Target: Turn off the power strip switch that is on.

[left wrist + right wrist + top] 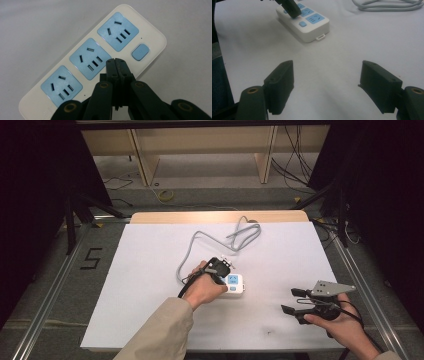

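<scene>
I see a white table top (150, 270) with a bare wooden strip (220, 217) along its far edge. Beyond it, on the grey floor, stands a wooden shelf frame (200, 150), with loose black cables (292, 165) to the right. A black "5" (91, 258) marks the floor at the left.

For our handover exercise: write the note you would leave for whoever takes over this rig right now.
Left gripper: shut, empty, tips over the power strip beside its blue switch; whether they touch it I cannot tell.
Right gripper: open, empty, held above the white table, apart from the strip.
Strip: flat at mid-table, all three sockets empty, grey cable looped behind.
Done: nothing plugged in.
Left: probably pressing the switch.
</scene>
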`<state>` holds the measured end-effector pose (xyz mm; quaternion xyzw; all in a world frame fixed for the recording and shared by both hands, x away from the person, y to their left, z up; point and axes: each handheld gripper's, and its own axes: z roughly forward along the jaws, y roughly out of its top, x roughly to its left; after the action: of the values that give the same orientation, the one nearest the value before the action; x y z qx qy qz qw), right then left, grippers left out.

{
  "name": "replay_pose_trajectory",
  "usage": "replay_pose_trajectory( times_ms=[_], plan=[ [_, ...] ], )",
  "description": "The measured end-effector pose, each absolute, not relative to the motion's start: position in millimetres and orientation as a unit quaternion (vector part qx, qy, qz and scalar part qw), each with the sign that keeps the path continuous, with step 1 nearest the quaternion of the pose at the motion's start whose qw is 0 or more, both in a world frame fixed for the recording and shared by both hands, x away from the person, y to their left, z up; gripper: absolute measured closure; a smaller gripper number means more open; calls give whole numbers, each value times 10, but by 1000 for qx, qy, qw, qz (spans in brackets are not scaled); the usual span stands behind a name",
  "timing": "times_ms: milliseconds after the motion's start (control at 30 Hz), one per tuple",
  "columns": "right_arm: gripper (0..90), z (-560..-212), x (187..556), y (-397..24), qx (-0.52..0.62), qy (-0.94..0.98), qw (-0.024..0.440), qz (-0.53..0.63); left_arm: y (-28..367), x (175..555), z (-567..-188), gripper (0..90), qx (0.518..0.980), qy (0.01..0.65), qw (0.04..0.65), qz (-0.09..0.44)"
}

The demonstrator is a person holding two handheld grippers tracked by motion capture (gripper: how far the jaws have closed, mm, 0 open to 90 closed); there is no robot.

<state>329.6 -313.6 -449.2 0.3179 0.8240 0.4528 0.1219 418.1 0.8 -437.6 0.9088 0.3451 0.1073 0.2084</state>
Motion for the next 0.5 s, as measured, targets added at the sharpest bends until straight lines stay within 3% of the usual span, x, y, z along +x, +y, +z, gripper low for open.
replay_pose_trajectory(
  times_ms=[500],
  plan=[
    [277,-4492,3291,-3138,315,825,120,453,-4,4199,-4381,900,905,354,212,100]
  ],
)
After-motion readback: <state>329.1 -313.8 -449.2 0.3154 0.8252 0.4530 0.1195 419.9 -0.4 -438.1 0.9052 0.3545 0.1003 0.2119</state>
